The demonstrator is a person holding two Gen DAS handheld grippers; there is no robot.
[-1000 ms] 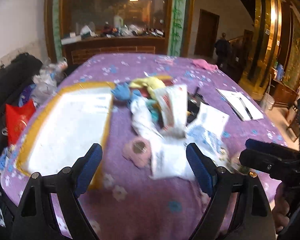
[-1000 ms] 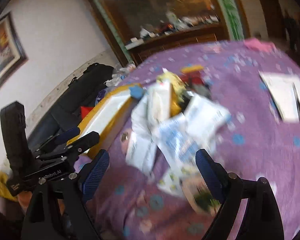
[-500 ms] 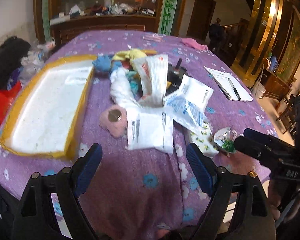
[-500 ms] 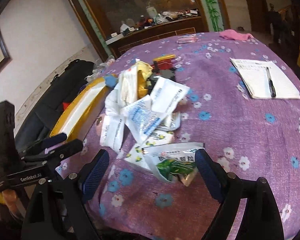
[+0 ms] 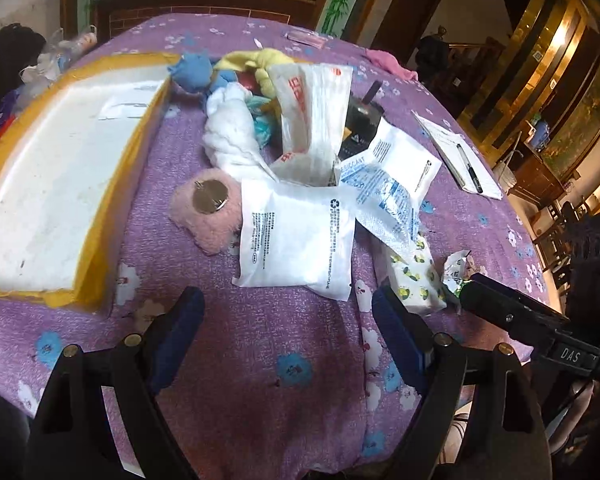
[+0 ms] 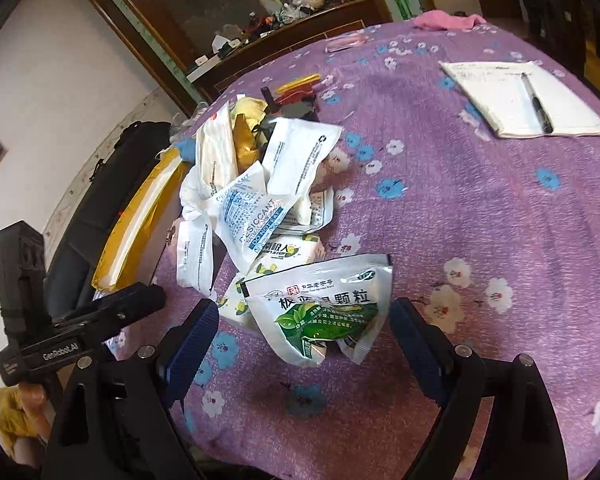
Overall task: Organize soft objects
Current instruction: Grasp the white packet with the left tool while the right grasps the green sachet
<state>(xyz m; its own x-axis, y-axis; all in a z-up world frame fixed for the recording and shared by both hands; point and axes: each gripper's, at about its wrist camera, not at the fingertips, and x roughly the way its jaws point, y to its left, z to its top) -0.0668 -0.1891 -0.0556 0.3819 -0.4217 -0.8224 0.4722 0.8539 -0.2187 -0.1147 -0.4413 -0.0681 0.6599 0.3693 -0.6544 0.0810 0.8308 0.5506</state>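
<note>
A pile of soft things lies mid-table: a pink plush (image 5: 208,216), a white pouch (image 5: 296,240), a desiccant bag (image 5: 384,188), a white cloth (image 5: 230,132), a blue plush (image 5: 192,72) and a yellow cloth (image 5: 260,62). A green-printed sachet (image 6: 324,308) lies nearest my right gripper (image 6: 304,336), which is open and empty just short of it. My left gripper (image 5: 288,336) is open and empty above the near table edge, short of the white pouch. A yellow-rimmed white tray (image 5: 80,264) sits left of the pile.
A purple flowered cloth covers the table (image 6: 480,220). A notepad with a pen (image 6: 524,100) lies at the far right, a pink cloth (image 6: 444,20) at the far edge. Black bags (image 6: 100,200) stand left of the table. A lemon-print tissue pack (image 5: 414,276) lies by the pile.
Both grippers have pulled back toward the near table edge and tilted down, so the pile looks farther and sharper. Both stay open. Nothing on the table has moved.
</note>
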